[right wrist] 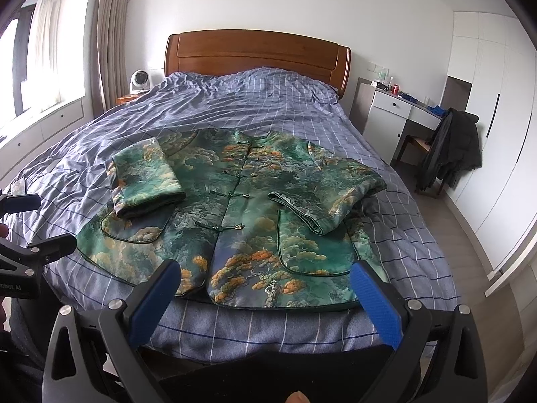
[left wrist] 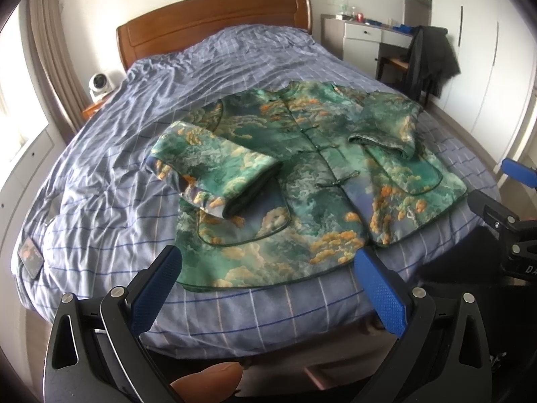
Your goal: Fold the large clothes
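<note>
- Jacket (right wrist: 235, 208) lies flat on the bed (right wrist: 268, 107), front up, buttoned, green with orange clouds, both sleeves folded in.
- Left gripper (left wrist: 268, 268) fingers apart, holding nothing.
- Right gripper (right wrist: 265, 278) likewise spread, just over the hem.

White lettering on left gripper (right wrist: 23, 201) body, cut off, reads "obot.AI"; on right gripper (left wrist: 518, 171) body, only "DA" legible.
</note>
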A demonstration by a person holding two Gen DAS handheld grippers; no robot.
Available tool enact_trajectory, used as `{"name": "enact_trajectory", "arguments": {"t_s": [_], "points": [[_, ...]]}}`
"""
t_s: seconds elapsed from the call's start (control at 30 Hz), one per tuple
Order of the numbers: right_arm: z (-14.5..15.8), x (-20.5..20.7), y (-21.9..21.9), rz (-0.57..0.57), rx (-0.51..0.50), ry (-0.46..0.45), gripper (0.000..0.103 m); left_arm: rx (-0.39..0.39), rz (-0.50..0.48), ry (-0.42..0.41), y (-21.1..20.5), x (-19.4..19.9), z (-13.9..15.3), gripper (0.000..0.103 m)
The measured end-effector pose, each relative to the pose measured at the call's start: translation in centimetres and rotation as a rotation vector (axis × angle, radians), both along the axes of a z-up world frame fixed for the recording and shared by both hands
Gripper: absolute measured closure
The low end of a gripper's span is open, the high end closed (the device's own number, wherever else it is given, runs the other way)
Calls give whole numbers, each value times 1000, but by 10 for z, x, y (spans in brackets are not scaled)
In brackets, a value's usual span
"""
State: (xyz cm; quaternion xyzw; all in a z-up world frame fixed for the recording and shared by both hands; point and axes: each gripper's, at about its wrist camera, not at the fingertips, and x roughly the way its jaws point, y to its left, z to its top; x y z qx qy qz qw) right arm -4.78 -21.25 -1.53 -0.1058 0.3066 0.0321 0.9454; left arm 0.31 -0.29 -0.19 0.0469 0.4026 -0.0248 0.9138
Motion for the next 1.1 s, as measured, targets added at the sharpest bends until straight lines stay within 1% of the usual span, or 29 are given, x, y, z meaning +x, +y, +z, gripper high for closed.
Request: {"name": "enact_trajectory", "arguments": {"t_s": [0.2, 0.4, 0.57, 0.73, 1.0, 1.1], "points": [[6, 2, -2, -21, -6, -5, 0, 7, 24, -7, 0, 0, 0, 1], [5, 5, -6, -63, -26, 11, 0, 48, 54, -12, 0, 2, -1, 1], [3, 8, -9, -86, -35, 24, 0, 68, 65, -9, -1, 3, -3, 1], [0, 13, -10, -119, -61, 52, 0, 99, 85, -12, 0, 5, -5, 1], [-6, 18, -13, -161, -70, 93, 0, 106, 97, -4, 1, 7, -8, 1], [-9, 20, -16, -173, -56, 111, 0, 106, 99, -2, 0, 7, -9, 1]]}}
